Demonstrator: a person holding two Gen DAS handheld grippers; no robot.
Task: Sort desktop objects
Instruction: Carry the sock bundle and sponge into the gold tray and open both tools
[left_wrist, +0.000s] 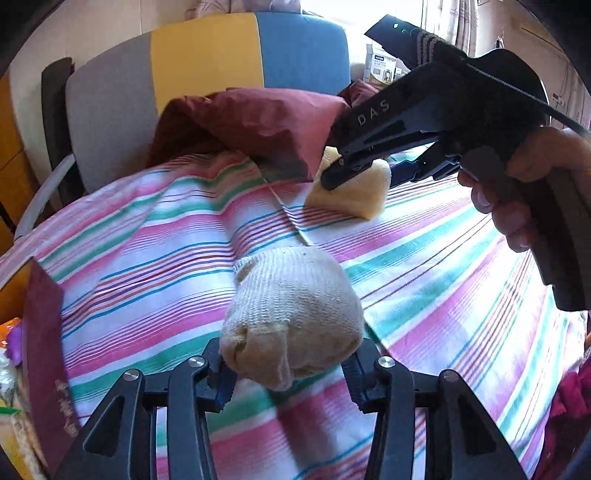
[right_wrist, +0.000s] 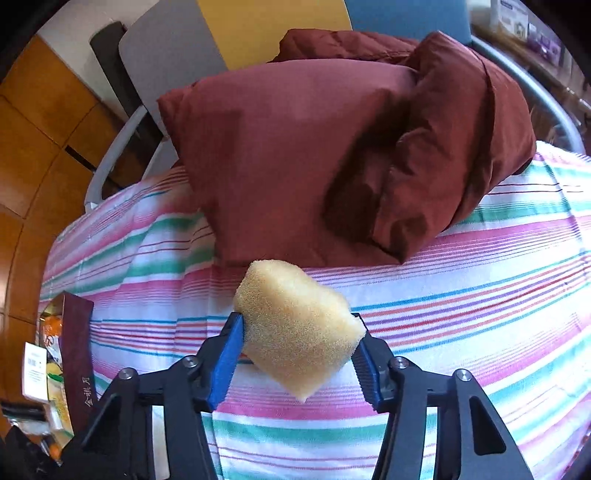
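Sponge in right gripper (pads pressing); sock ball in left gripper.

A yellow sponge and a cream ribbed sock are lying against a cloth showing pink, green and white stripes; behind, a maroon cushion is showing plain; blue pads are lining black fingers.

Black linkage left gripper with silver screws, blue ribbed fingers, right gripper lettered "DAS" upper right, black cable
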